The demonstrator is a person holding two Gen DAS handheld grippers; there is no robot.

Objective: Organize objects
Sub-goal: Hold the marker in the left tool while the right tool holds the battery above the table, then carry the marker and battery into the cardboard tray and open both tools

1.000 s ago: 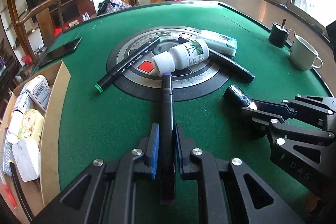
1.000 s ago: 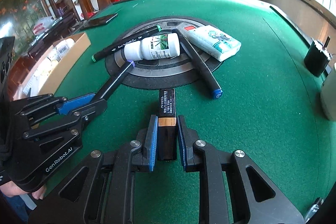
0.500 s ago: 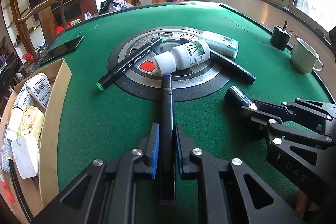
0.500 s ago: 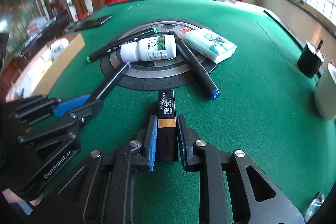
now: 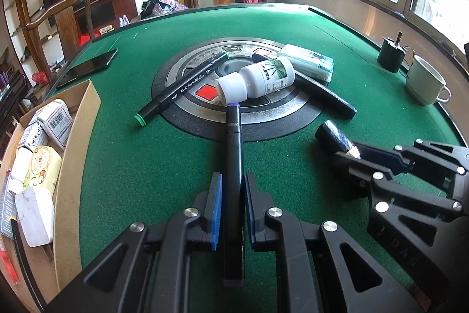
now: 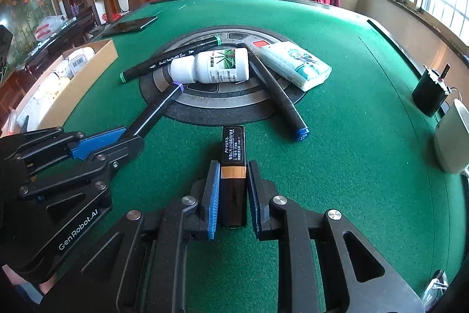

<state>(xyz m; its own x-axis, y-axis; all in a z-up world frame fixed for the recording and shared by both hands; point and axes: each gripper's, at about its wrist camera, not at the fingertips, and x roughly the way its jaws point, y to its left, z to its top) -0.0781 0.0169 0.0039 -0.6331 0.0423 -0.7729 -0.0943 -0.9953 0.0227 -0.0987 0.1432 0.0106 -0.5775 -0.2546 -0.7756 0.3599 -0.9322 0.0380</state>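
Note:
My left gripper point(image 5: 231, 207) is shut on a black purple-capped marker point(image 5: 233, 154) whose far tip touches the cap of a white bottle point(image 5: 258, 79) lying on the round centre panel. My right gripper point(image 6: 233, 195) is shut on a small black box with an orange band point(image 6: 233, 163), held just above the green felt. In the right wrist view the left gripper point(image 6: 96, 143) and its marker point(image 6: 158, 107) show at left. In the left wrist view the right gripper point(image 5: 348, 154) shows at right. A green-capped marker point(image 5: 181, 88), a blue-capped marker point(image 6: 278, 96) and a tissue pack point(image 6: 296, 65) lie on the panel.
A cardboard box point(image 5: 85, 131) with several packets stands at the table's left edge. A phone point(image 5: 88, 68) lies at the far left. A white mug point(image 5: 425, 82) and a black motor point(image 5: 391, 56) stand at the right edge. Chairs stand beyond the table.
Both grippers keep their hold. The views have shifted slightly, as if both grippers rose and drew back a little with the marker and the box.

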